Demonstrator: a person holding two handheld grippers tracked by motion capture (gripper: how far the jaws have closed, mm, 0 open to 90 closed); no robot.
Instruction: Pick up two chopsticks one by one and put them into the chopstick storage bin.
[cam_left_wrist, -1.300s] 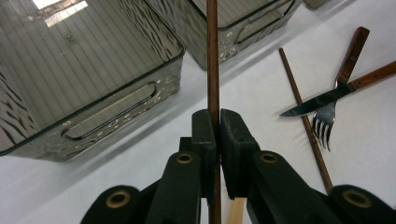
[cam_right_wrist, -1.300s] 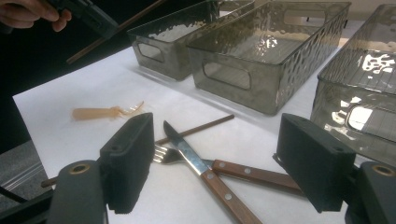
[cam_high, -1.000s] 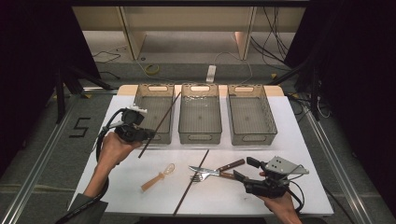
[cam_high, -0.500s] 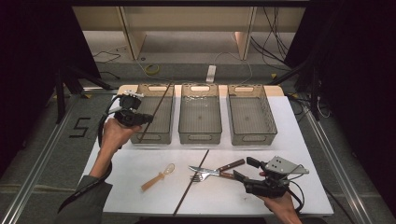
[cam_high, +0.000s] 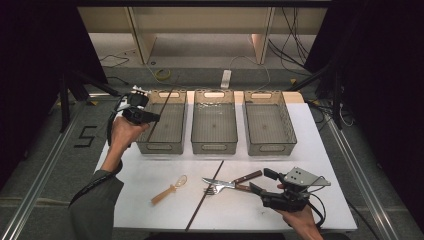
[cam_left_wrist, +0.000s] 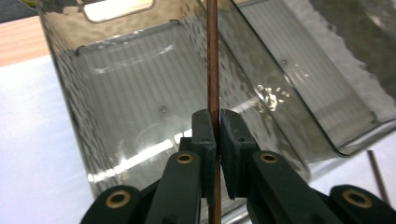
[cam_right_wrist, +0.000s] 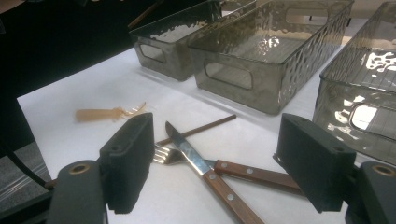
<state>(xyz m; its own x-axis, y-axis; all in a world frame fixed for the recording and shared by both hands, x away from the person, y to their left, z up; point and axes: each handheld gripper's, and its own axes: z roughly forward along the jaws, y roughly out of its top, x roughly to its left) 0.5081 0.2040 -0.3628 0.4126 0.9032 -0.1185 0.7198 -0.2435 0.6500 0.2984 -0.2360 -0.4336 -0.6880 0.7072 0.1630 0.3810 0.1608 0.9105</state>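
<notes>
My left gripper (cam_high: 152, 118) is shut on a thin dark brown chopstick (cam_high: 162, 111), which slants over the left clear bin (cam_high: 159, 146). In the left gripper view the chopstick (cam_left_wrist: 212, 60) stands upright, pinched between the pads of the left gripper (cam_left_wrist: 217, 135), with the bin's inside behind it. My right gripper (cam_high: 261, 181) rests open near the table's front right, its jaws wide apart with nothing between the pads. Just ahead of the right gripper (cam_right_wrist: 217, 149) lie a wooden-handled knife (cam_right_wrist: 187, 151) crossed over a fork (cam_right_wrist: 163, 154), and a second chopstick (cam_right_wrist: 201, 128).
Three clear bins stand in a row at the back: left, middle (cam_high: 214, 147) and right (cam_high: 270, 147). A beige plastic fork (cam_high: 170, 189) lies at the front left. The second chopstick (cam_high: 204, 197) runs down to the table's front edge. The white table (cam_high: 125, 175) ends close behind the bins.
My left gripper has carried the chopstick away from me and up over the left bin. The right gripper has not moved.
</notes>
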